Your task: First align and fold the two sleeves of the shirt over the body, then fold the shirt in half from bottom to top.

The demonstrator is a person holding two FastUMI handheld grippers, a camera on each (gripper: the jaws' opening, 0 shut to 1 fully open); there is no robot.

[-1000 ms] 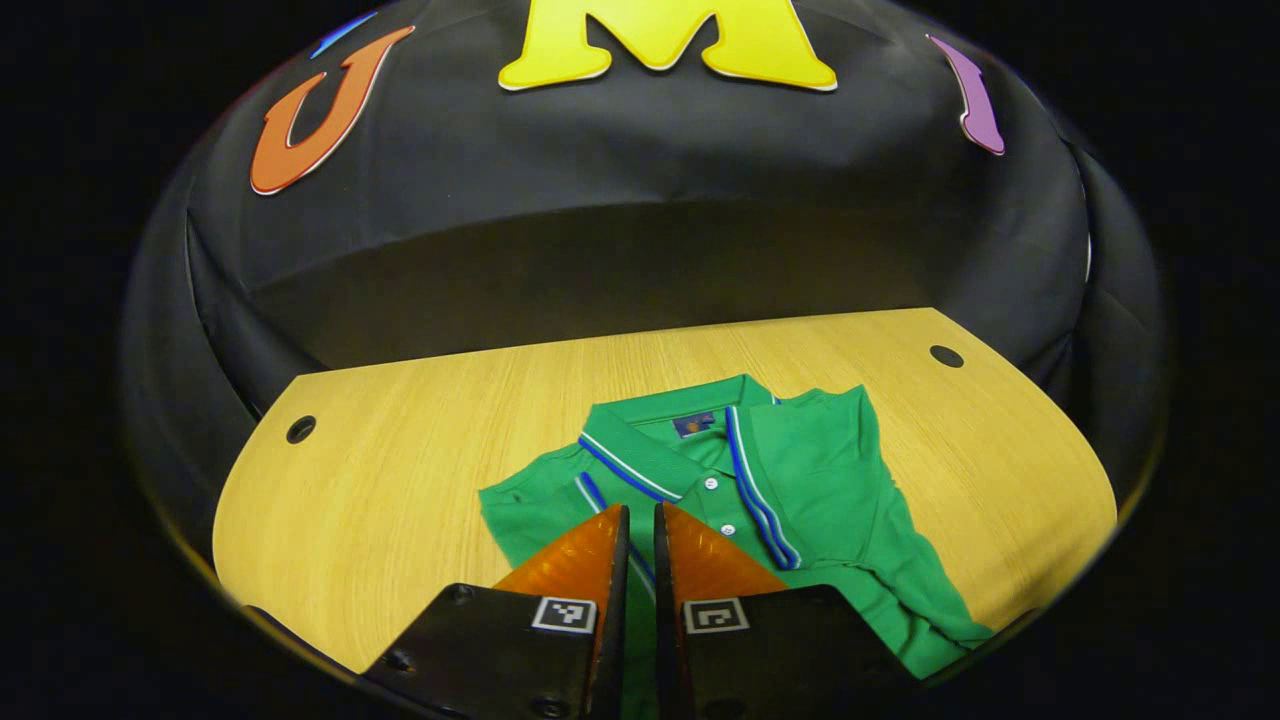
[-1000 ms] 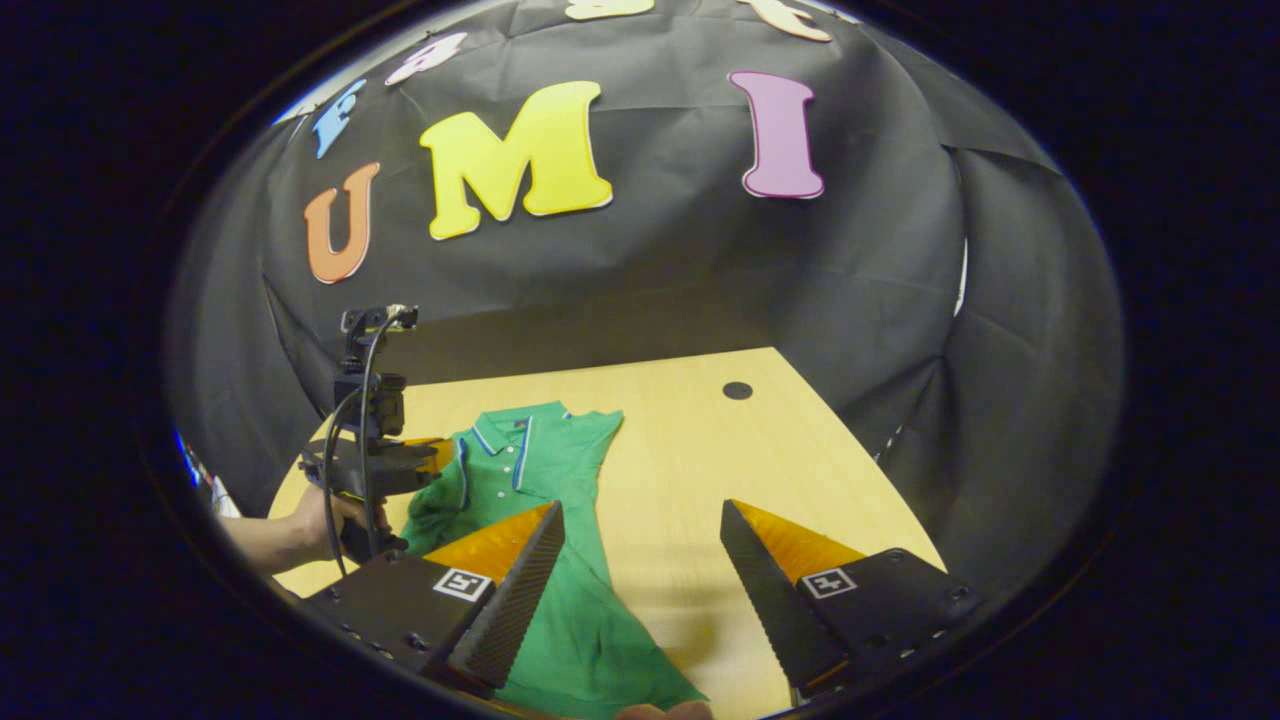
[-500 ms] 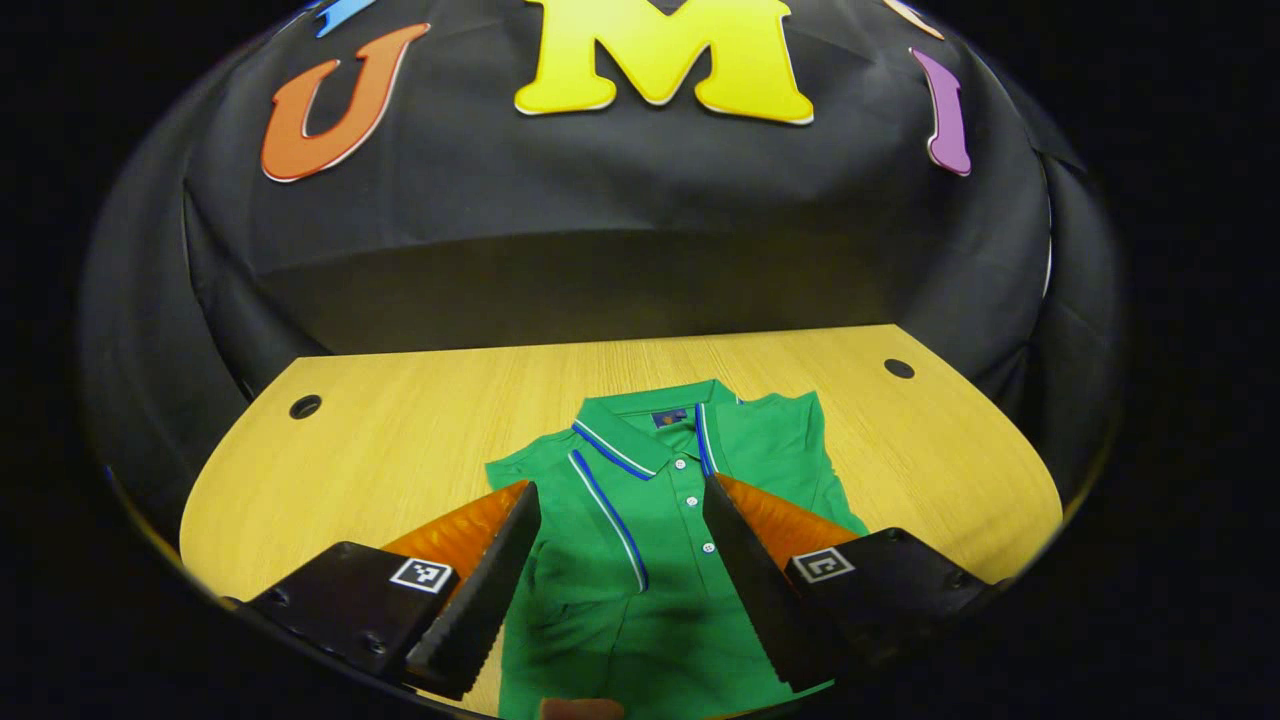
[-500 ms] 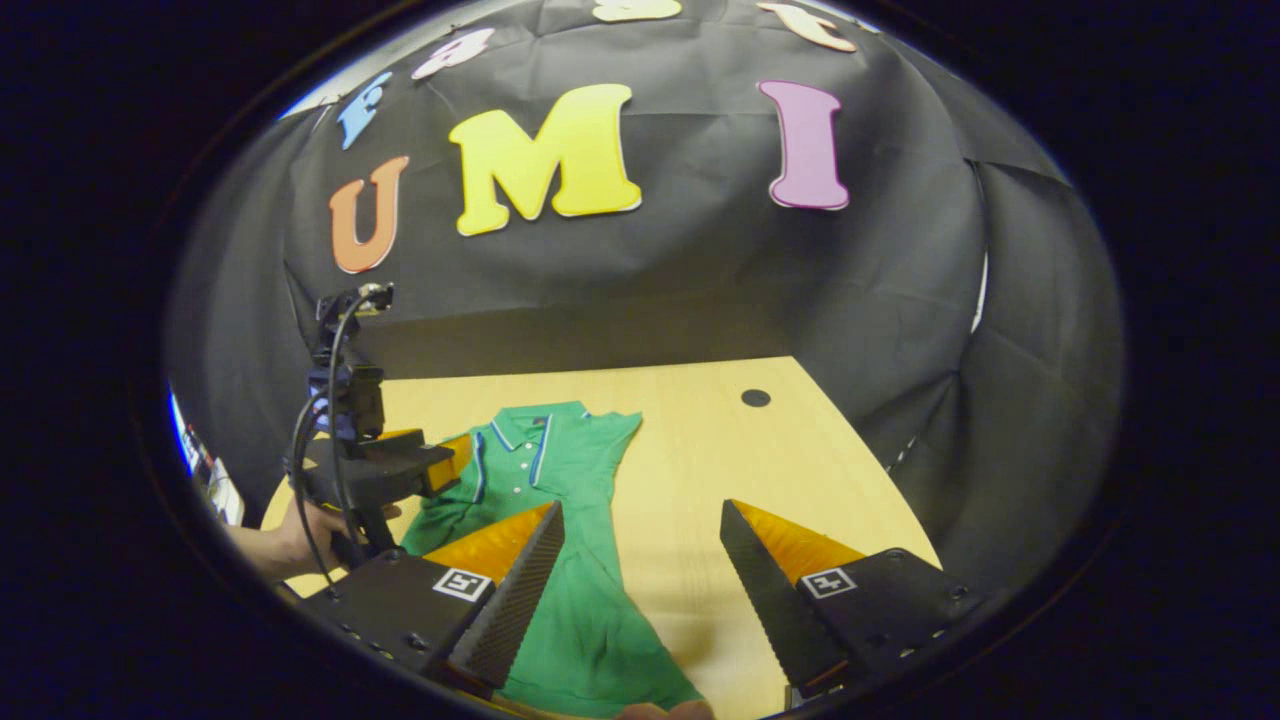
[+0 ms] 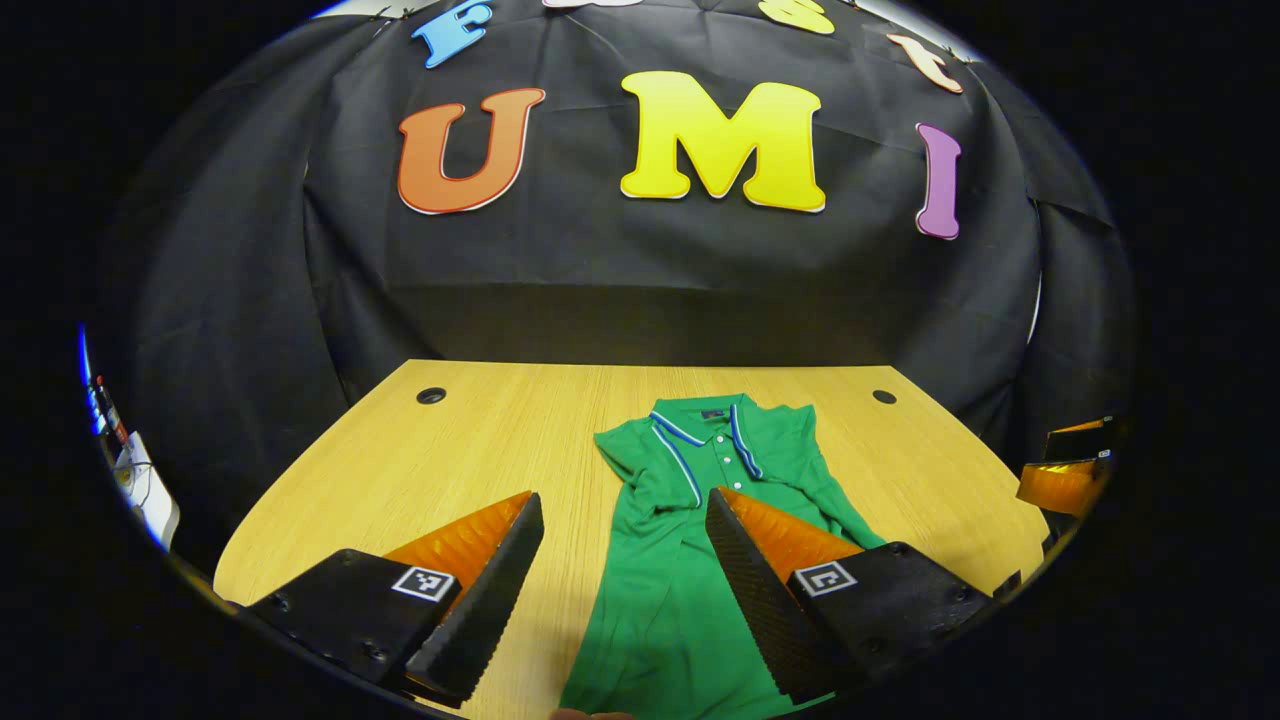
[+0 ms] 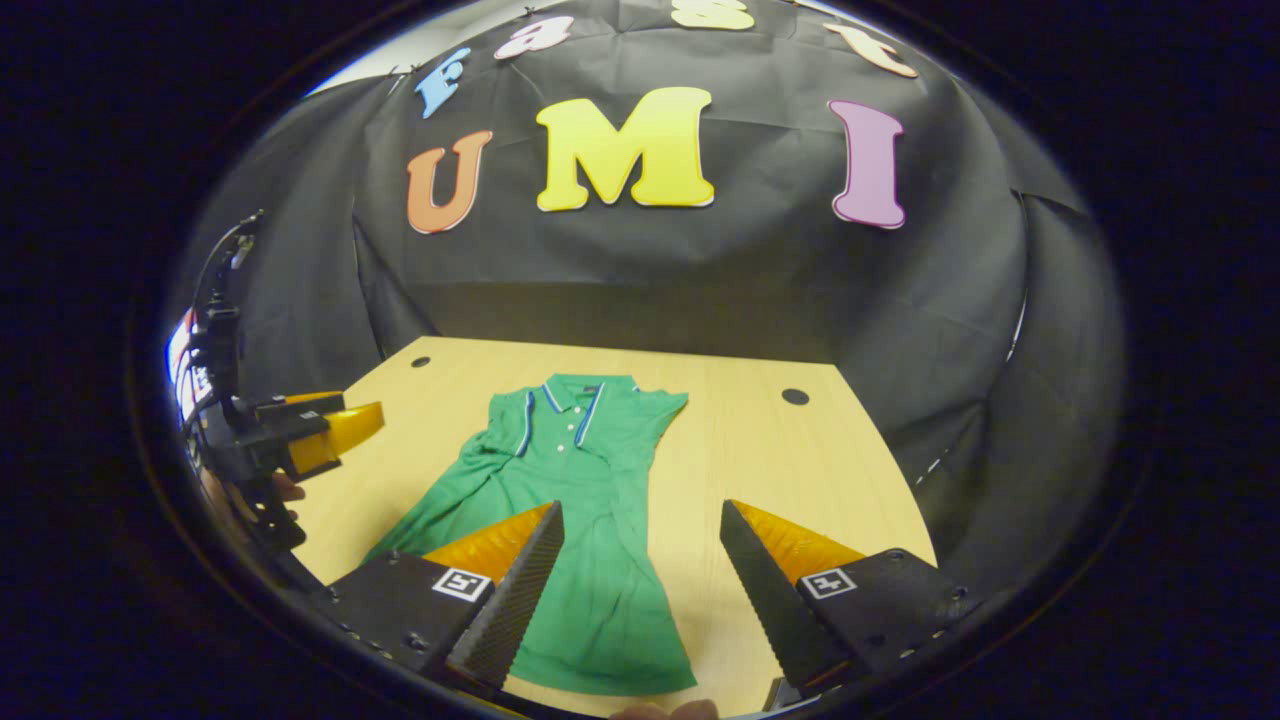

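Observation:
A green polo shirt [image 5: 680,560] with a blue and white striped collar lies lengthwise on the wooden table [image 5: 480,440], collar at the far end. Both sleeves lie folded in over the body, so the shirt [image 6: 590,480] forms a long narrow shape. My left gripper [image 5: 625,505] hovers open above the shirt's near left part, nothing between its fingers. My right gripper [image 6: 640,515] is open too, above the shirt's lower right edge, holding nothing. In the right gripper view the left gripper [image 6: 350,425] is at the far left, held by a hand. The right gripper [image 5: 1070,465] shows at the far right edge of the left gripper view.
The table has two round cable holes near its far corners [image 5: 431,395] [image 5: 884,396]. Black cloth walls close in the far side and both sides. Bare wood [image 6: 760,460] lies right of the shirt and also left of it.
My left gripper opened, let go of the left sleeve and drew back from the shirt. The right gripper stayed open and also pulled back a little.

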